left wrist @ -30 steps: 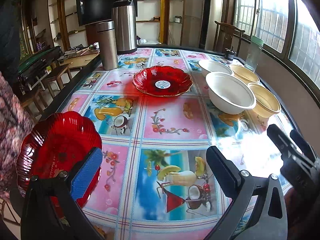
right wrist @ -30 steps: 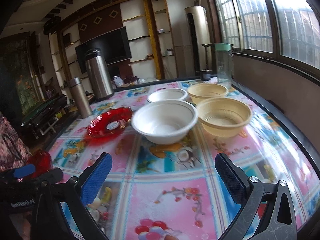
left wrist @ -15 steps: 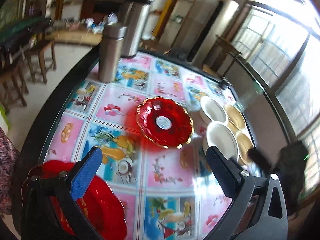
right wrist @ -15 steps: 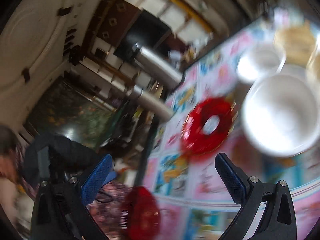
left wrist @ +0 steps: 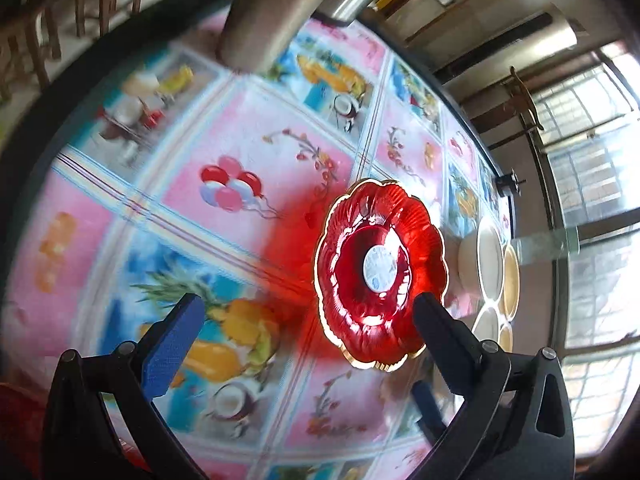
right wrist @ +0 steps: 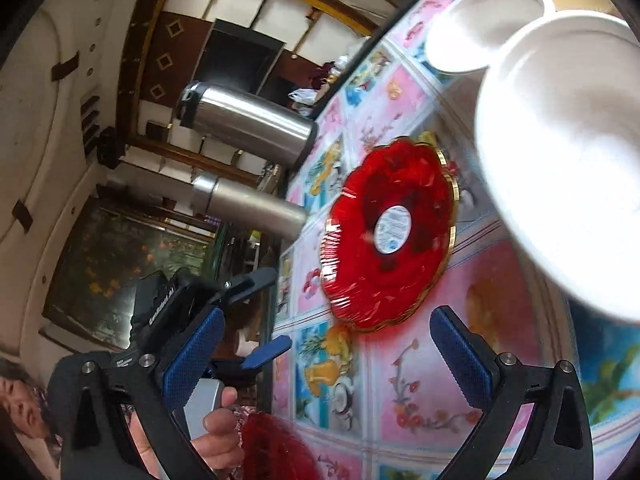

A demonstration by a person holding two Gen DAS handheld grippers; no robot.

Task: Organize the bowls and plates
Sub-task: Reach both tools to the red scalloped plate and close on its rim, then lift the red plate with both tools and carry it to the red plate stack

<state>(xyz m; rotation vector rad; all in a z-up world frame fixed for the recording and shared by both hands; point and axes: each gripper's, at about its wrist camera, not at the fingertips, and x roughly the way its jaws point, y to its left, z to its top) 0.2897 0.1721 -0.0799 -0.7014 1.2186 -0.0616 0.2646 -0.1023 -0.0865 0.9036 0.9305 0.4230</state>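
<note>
Plate point(left wrist: 380, 270) mid-table point(left wrist: 248, 160), 4 bowls point(left wrist: 490, 264) right, 2 flasks point(right wrist: 248, 124) behind

The left gripper point(left wrist: 306, 318) is open wide. Its blue finger point(left wrist: 172, 344) sits at about 8 o'clock in its own view, and its black finger point(left wrist: 444, 328) at about 4 o'clock. They hold nothing.

The right gripper point(right wrist: 326, 358) is open wide too, with blue pads at 8 and 4 o'clock, and nothing between them.

In the right view, the left gripper shows at 9 o'clock, tipped on its side. A hand point(right wrist: 218, 436) grips its handle at about 7 o'clock.
</note>
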